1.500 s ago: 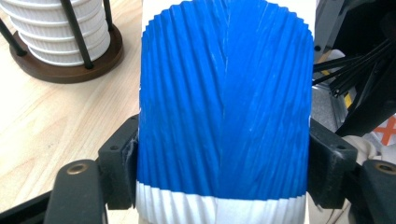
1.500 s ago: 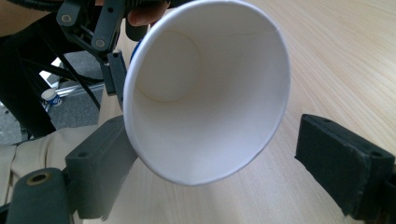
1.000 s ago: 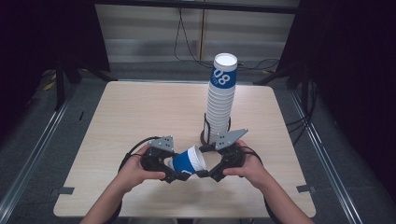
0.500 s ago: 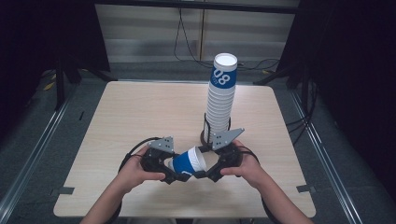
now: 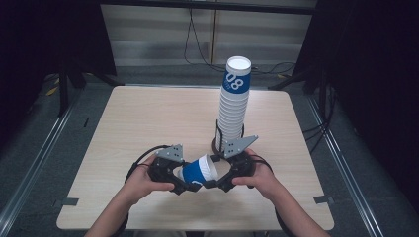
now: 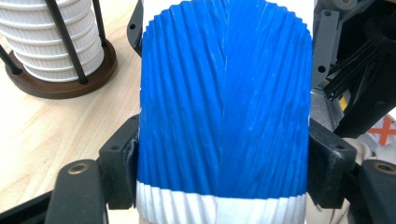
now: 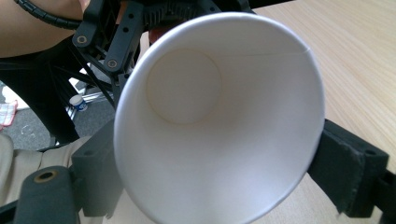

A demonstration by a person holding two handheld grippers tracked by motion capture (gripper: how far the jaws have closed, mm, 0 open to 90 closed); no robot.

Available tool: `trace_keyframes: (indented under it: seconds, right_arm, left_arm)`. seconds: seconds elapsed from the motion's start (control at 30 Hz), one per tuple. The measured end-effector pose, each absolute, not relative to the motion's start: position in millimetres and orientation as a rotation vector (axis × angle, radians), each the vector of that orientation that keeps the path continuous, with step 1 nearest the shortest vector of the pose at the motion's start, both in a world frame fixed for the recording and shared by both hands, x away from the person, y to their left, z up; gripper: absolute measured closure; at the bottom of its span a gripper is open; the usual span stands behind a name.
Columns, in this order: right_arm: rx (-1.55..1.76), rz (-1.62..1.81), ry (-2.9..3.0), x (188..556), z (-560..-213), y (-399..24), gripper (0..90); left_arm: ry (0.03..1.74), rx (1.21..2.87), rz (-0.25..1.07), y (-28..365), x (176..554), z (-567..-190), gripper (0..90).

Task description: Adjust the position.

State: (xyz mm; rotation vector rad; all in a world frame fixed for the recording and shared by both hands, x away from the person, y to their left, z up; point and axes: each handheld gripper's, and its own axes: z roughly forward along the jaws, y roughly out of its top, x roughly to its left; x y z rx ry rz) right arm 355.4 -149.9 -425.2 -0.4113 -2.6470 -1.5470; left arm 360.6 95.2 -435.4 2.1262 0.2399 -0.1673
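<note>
Careful: both your left gripper [image 5: 190, 185] and right gripper [image 5: 217, 181] clamp the blue paper cup [image 5: 200, 170] at lower centre; squeezing harder could crush it.

surface: light wooden table [image 5: 148, 118] | on it: cup holder [image 6: 56, 86] with stacked cups [image 5: 231, 111]

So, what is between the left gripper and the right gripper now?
A blue and white paper cup lies sideways between the left gripper and the right gripper, as the high view shows.
</note>
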Motion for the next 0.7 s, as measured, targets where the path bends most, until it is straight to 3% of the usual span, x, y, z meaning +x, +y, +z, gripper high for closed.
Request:
trace_keyframes:
  seconds: [0.7]
  right_arm:
    - [-0.435, -1.544, -2.677, 354.8, -421.2, -156.5, 18.1]
  left_arm:
    - [0.264, 2.167, -0.13, 96.3, 362.4, -437.1, 25.5]
